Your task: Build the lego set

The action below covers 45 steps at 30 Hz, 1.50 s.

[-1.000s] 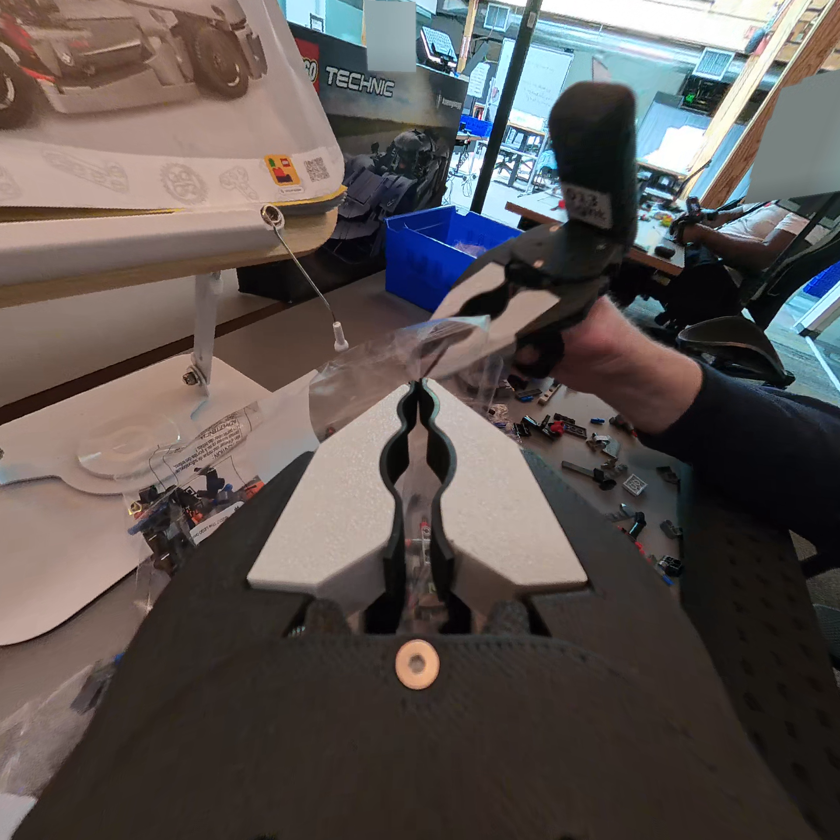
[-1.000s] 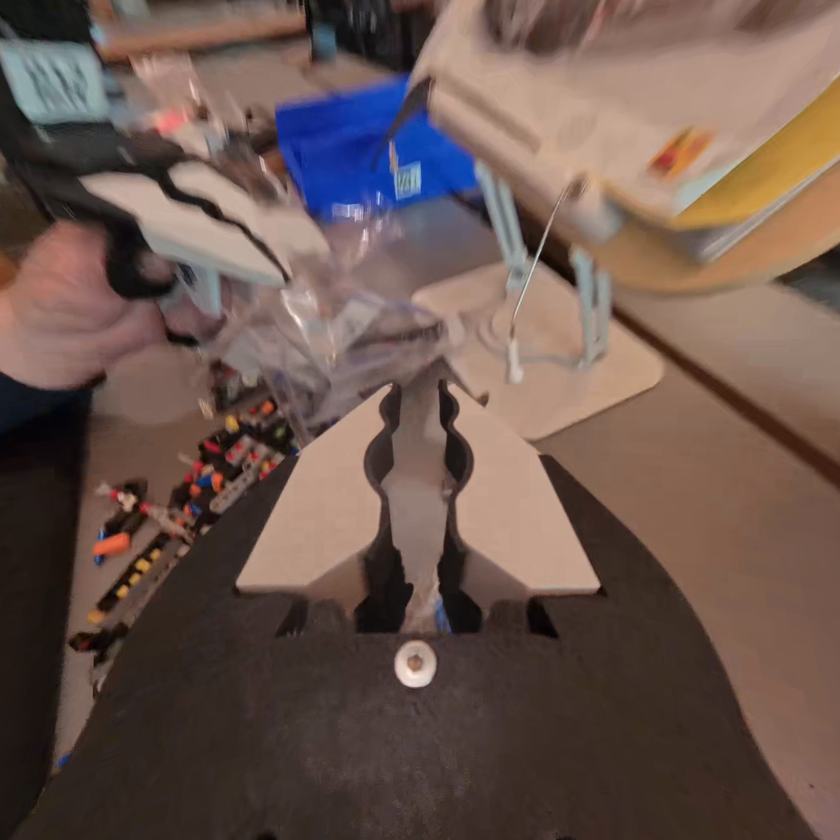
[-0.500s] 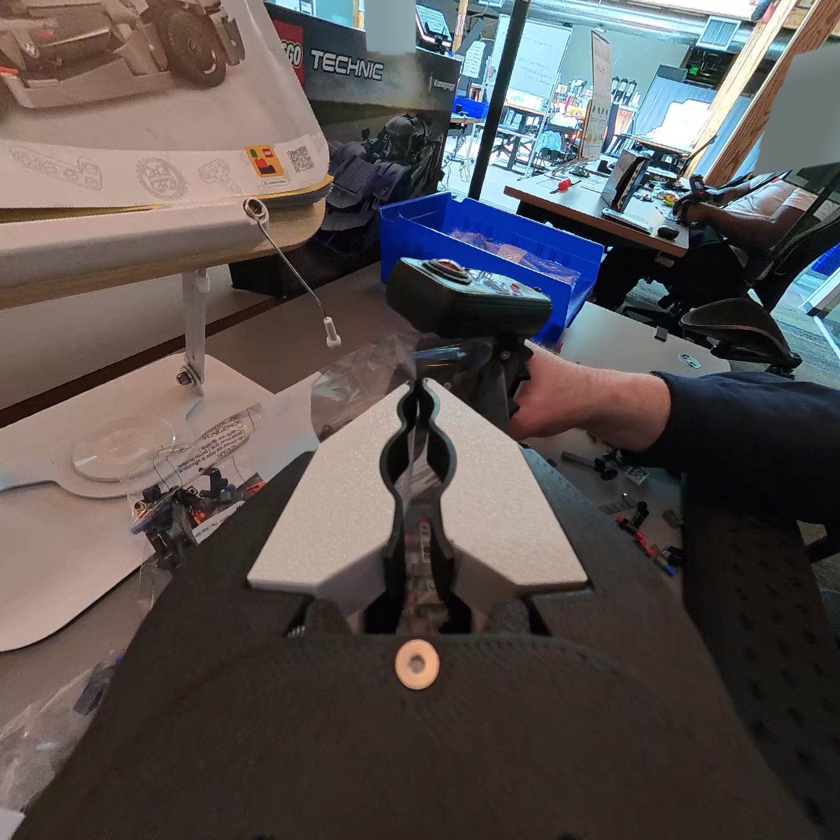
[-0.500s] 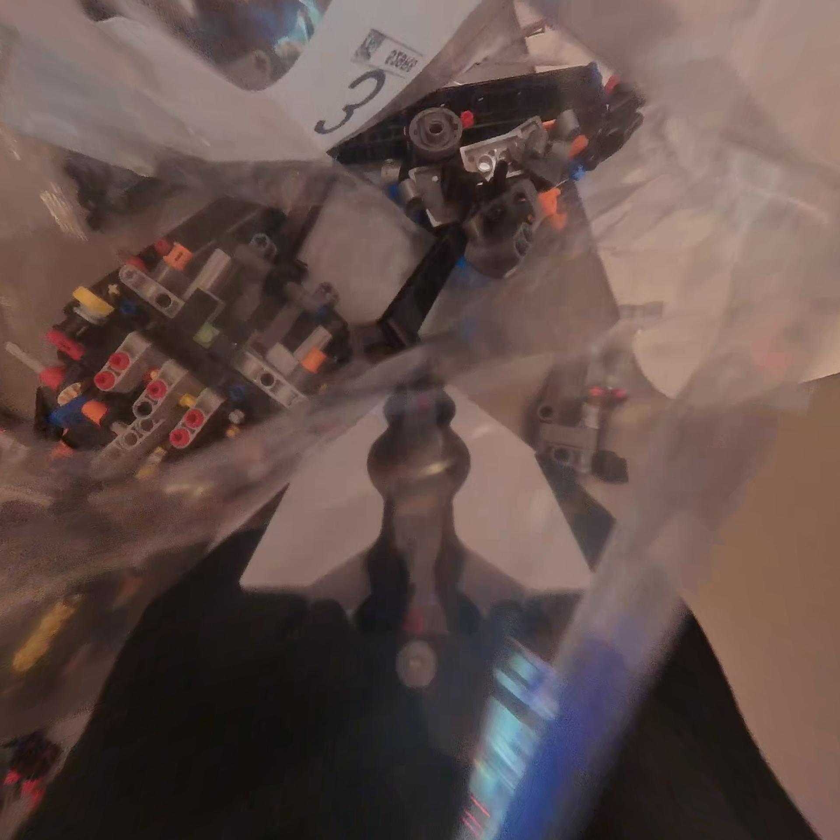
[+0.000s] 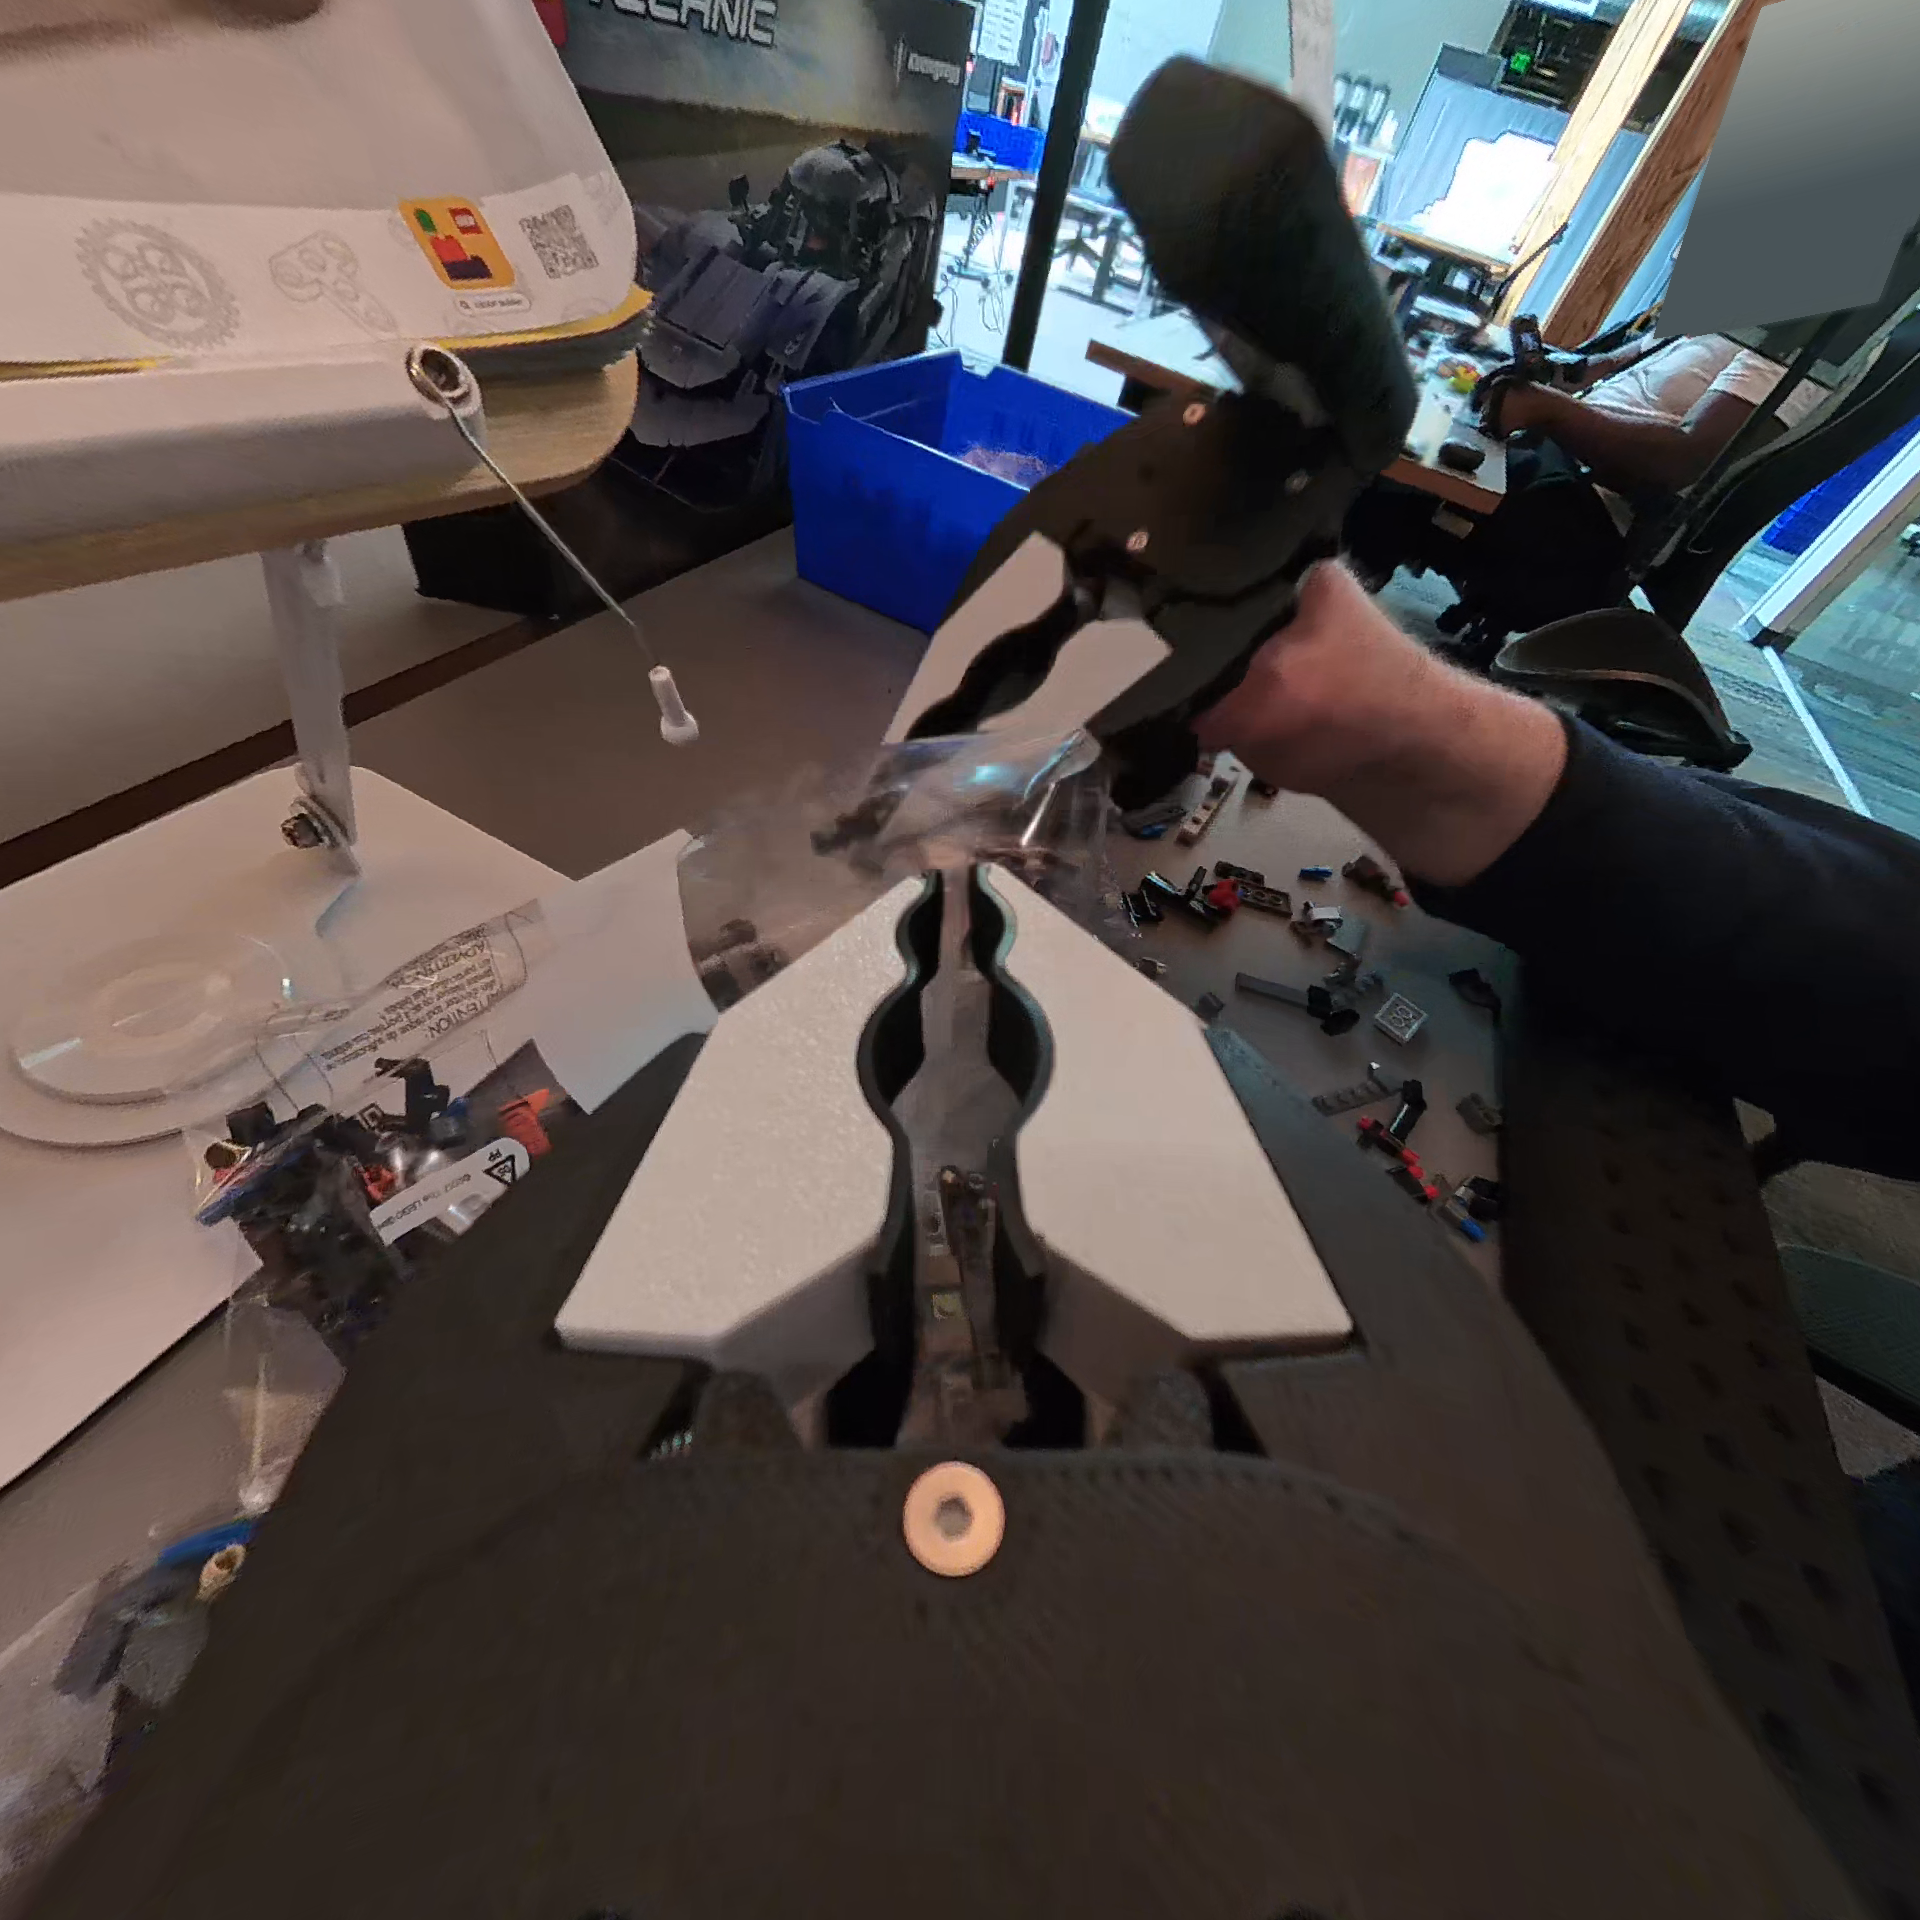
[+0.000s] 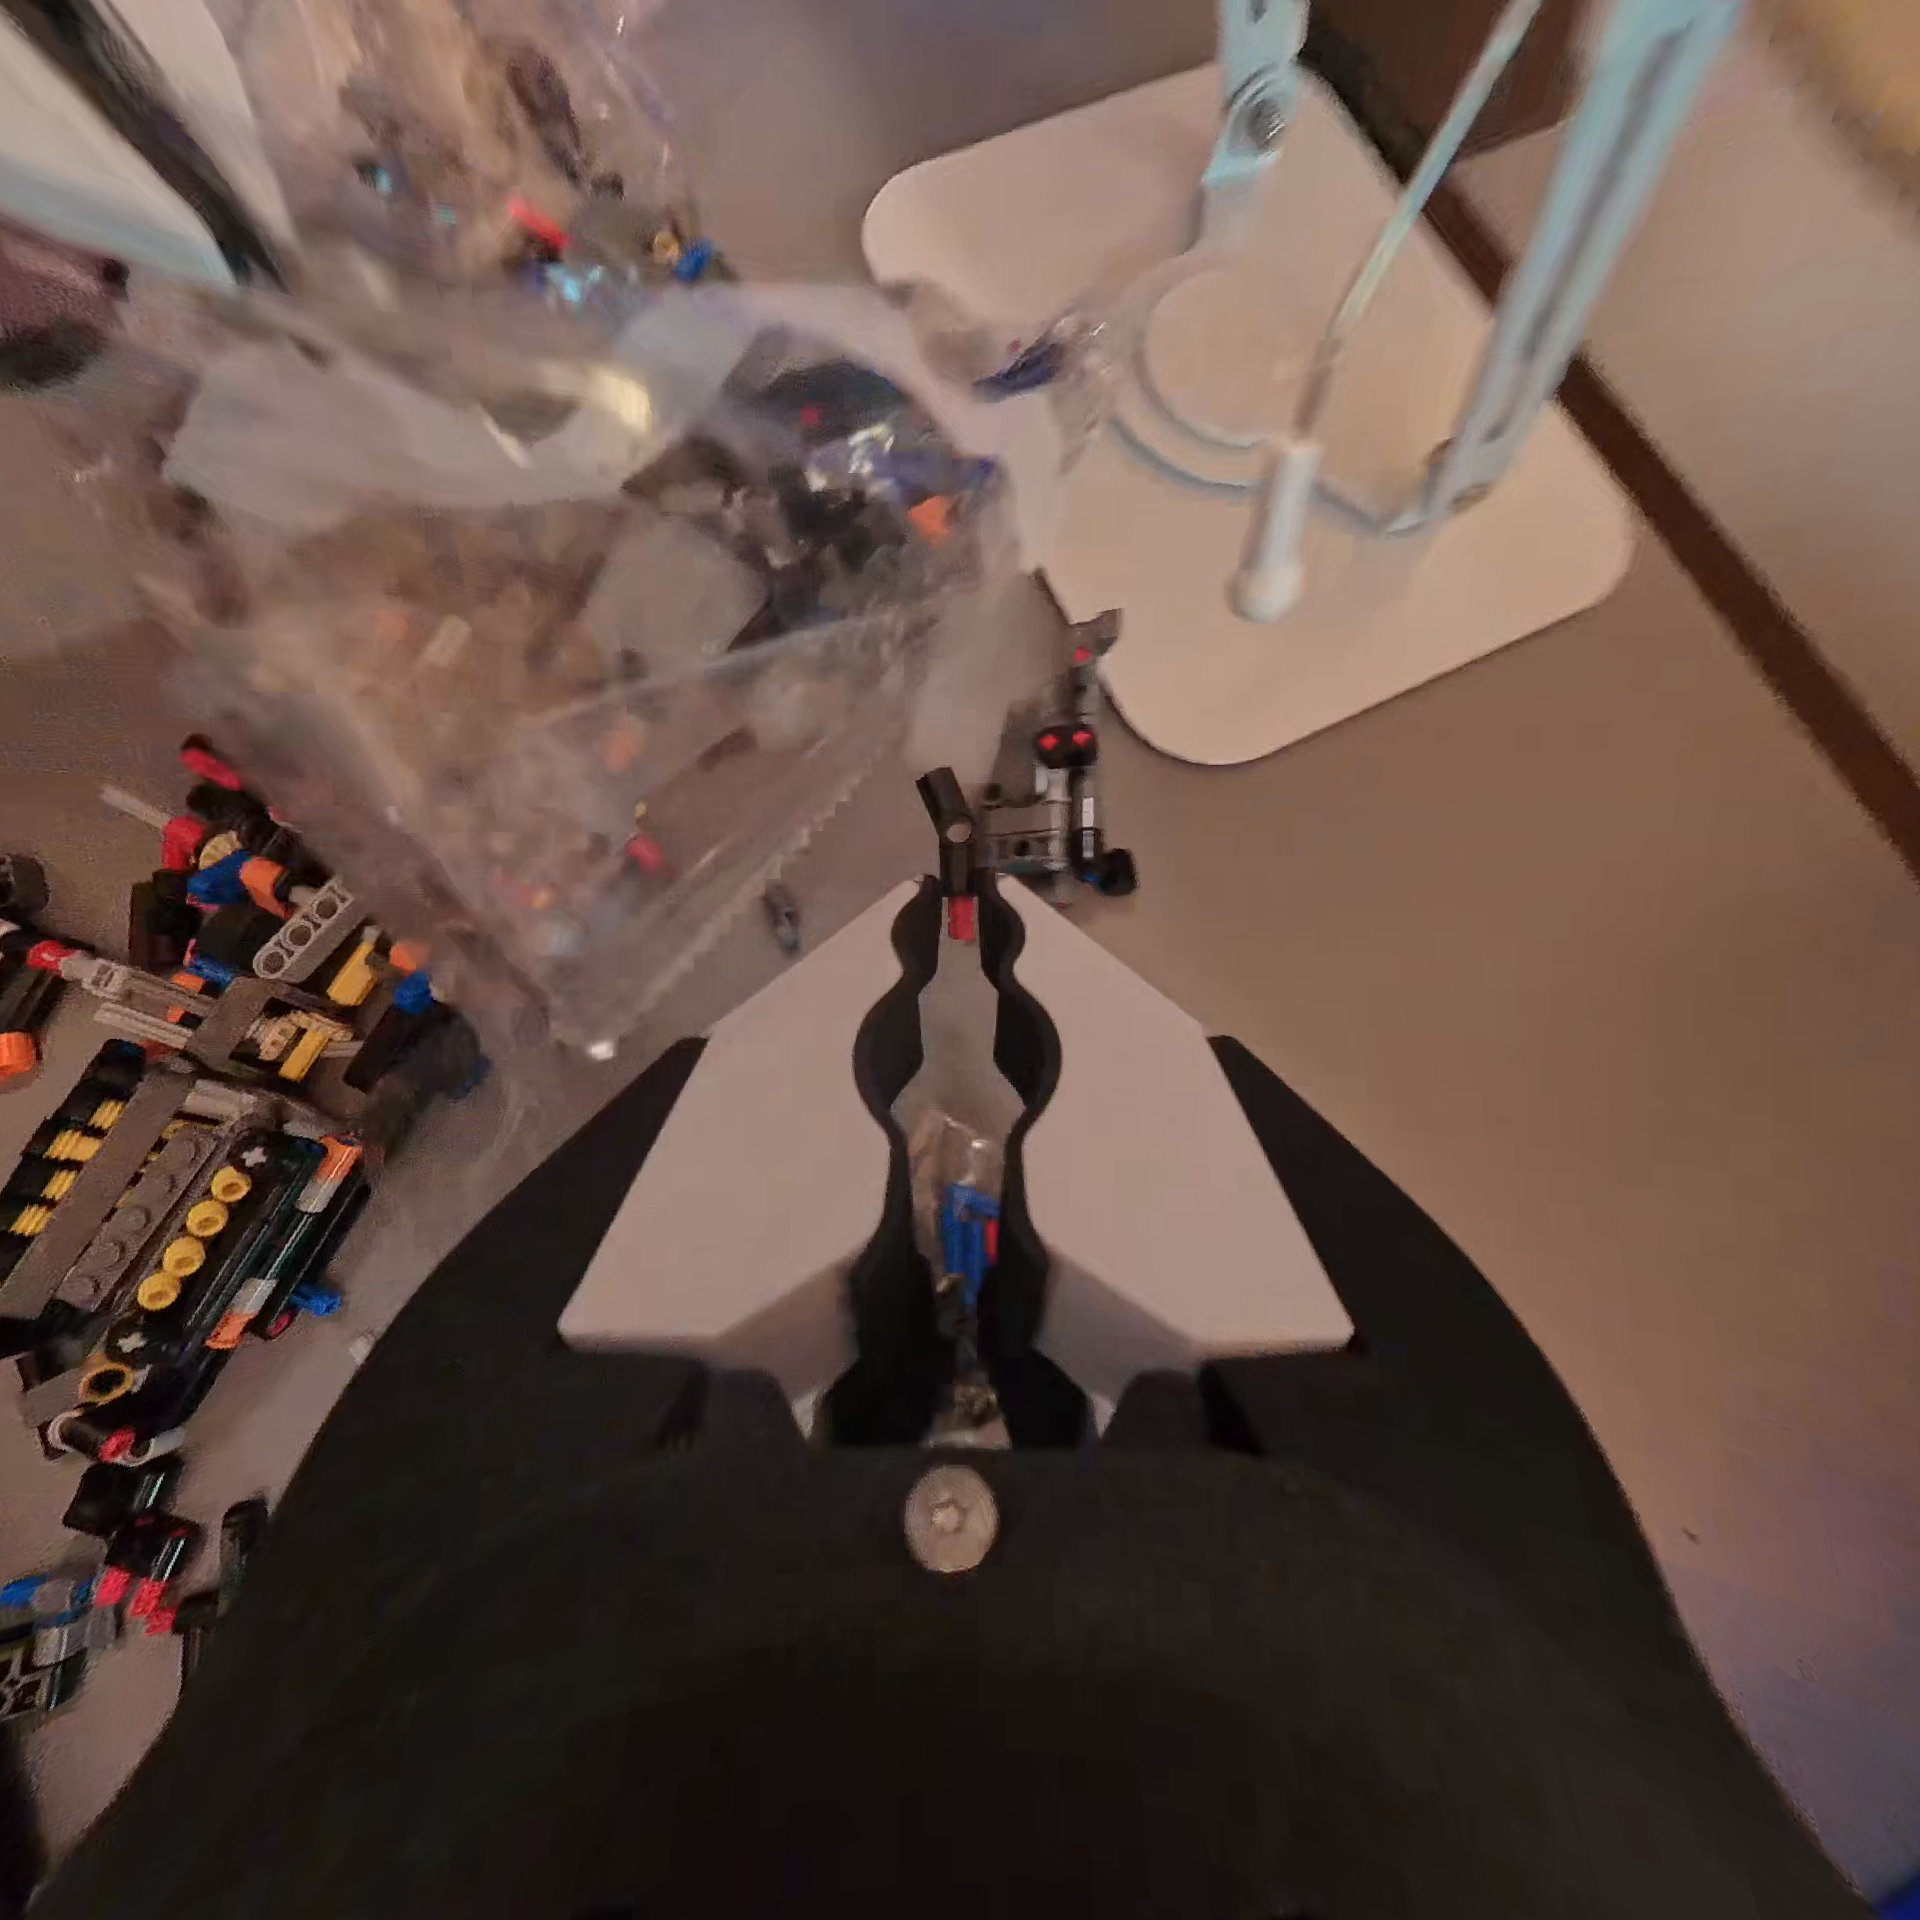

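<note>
We hold the left gripper (image 5: 954, 883) with its jaws drawn nearly together, pinched on the clear plastic bag (image 5: 935, 800) of lego parts that hangs between our two tools; the right gripper (image 5: 935, 717) shows across from it in the left wrist view, tilted down, its tips narrow and clamped on the bag's other edge, the hand (image 5: 1382, 727) behind it in a dark sleeve; in the right wrist view that gripper (image 6: 956, 894) looks down at the grey table (image 6: 1455, 1039), where the bag (image 6: 582, 582) is blurred, so we cannot be sure how much of it is torn; loose lego pieces (image 5: 1320, 997) lie scattered on the table below the hand, and a partly built model (image 6: 177, 1195) in black, yellow and orange sits at the left; a small grey assembly (image 6: 1060, 790) lies just beyond the fingertips; a second bag of parts (image 5: 353, 1174) rests on the white stand base (image 5: 125, 935); a blue bin (image 5: 914, 468) stands farther back.
</note>
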Each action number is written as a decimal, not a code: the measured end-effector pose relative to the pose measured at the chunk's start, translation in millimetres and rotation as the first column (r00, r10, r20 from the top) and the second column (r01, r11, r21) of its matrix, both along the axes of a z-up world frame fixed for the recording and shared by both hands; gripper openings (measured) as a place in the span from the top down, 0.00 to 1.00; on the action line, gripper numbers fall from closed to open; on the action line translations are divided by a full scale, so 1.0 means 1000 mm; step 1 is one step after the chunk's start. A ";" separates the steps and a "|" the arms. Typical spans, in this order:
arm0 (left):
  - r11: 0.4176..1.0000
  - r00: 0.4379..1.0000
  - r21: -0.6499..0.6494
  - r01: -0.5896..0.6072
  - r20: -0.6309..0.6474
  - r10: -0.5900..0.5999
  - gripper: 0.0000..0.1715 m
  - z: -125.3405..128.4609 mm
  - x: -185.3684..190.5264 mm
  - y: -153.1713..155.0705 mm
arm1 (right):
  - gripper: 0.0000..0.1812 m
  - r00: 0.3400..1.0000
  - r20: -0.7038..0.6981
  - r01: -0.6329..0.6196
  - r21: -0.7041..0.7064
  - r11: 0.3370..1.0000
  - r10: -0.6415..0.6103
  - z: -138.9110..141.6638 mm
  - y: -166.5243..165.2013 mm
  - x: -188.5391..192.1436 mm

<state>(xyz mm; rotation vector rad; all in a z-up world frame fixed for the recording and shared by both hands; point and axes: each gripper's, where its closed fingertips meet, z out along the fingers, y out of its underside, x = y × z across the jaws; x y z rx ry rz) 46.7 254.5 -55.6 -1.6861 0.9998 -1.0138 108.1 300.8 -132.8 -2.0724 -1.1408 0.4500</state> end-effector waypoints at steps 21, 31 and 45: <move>0.987 0.985 0.018 0.159 0.065 -0.160 0.82 0.012 0.020 -0.028 | 0.98 0.974 0.121 -0.226 0.498 0.837 0.191 0.077 -0.045 -0.040; 0.983 0.979 0.022 0.183 0.093 -0.184 0.93 0.014 0.022 -0.031 | 0.98 0.963 0.187 -0.267 0.548 0.793 0.195 0.078 -0.049 -0.044; 0.988 0.979 -0.014 0.154 0.139 -0.150 0.93 0.017 0.017 -0.024 | 0.98 0.954 0.235 -0.291 0.576 0.764 0.186 0.080 -0.052 -0.044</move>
